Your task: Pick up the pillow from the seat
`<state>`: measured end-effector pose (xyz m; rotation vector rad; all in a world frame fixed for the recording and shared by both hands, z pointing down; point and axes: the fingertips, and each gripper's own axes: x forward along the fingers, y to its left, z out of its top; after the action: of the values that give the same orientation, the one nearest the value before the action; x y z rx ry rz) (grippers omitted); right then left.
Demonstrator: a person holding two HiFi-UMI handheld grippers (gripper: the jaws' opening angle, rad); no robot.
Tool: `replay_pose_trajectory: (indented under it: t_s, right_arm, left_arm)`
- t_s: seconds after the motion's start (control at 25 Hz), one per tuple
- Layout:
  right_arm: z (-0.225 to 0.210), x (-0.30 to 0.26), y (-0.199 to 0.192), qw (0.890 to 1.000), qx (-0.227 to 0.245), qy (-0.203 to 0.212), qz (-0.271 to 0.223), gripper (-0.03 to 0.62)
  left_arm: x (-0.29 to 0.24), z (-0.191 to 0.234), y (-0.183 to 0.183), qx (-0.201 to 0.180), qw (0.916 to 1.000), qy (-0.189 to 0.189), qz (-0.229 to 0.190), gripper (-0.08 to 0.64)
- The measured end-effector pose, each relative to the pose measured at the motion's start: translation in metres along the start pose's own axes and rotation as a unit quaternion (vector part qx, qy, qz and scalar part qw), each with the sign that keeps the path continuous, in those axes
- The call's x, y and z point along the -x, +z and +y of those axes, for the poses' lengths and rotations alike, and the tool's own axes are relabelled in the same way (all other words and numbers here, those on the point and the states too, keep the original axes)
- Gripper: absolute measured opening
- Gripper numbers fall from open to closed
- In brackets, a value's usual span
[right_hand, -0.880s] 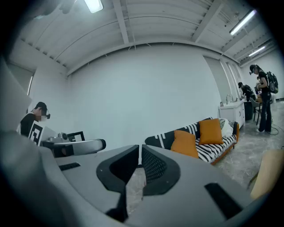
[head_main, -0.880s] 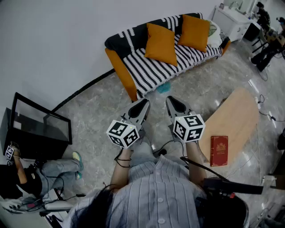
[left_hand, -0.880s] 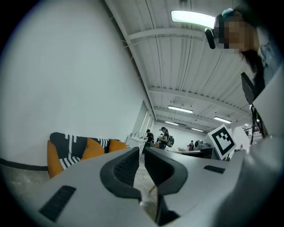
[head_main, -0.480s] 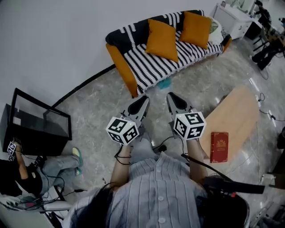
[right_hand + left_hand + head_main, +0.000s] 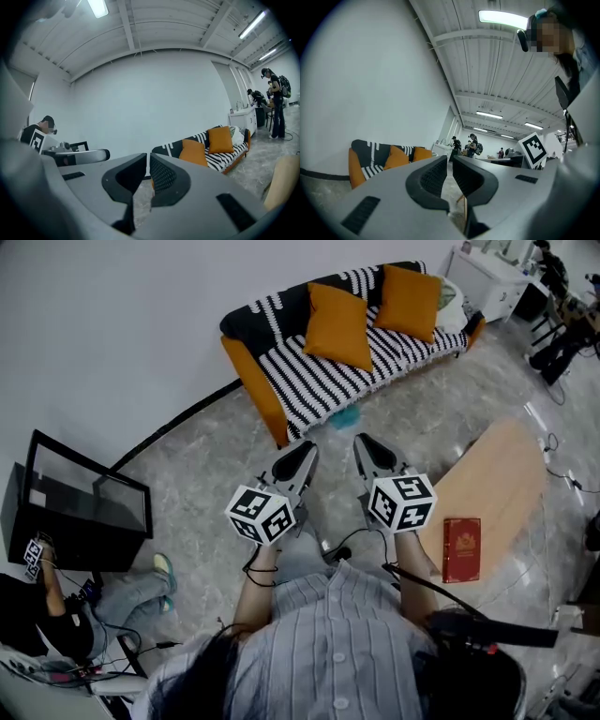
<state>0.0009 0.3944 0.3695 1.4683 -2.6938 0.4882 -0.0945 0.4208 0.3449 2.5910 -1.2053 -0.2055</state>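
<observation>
Two grippers are held side by side, the left gripper [image 5: 304, 454] and the right gripper [image 5: 367, 442], each with jaws closed together on nothing. They point toward the sofa [image 5: 251, 379], well apart at the far side by the wall [image 5: 112, 324]. Two orange pillows lean on its striped seat [image 5: 323, 382], the left pillow [image 5: 337, 324] and the right pillow [image 5: 407, 300]. The step in hand is probably the approach; next, the person [image 5: 328, 643] must come near the seat and open one gripper's jaws around a pillow
</observation>
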Motion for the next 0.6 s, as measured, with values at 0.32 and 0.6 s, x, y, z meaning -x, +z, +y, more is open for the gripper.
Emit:
replay_pose_trajectory:
  t_s: [0.32,0.6]
  right_arm:
    - [-0.012,-0.004,-0.002,1.000,-0.007,-0.004,0.001,0.035]
    - [-0.033,-0.021,-0.001,1.000,-0.013,-0.012,0.009,0.035]
  left_arm:
    - [-0.013,-0.006,0.000,-0.015,0.9998,-0.008,0.013,0.031]
    - [-0.037,0.009,0.003,-0.007,0.9998,-0.007,0.015,0.031]
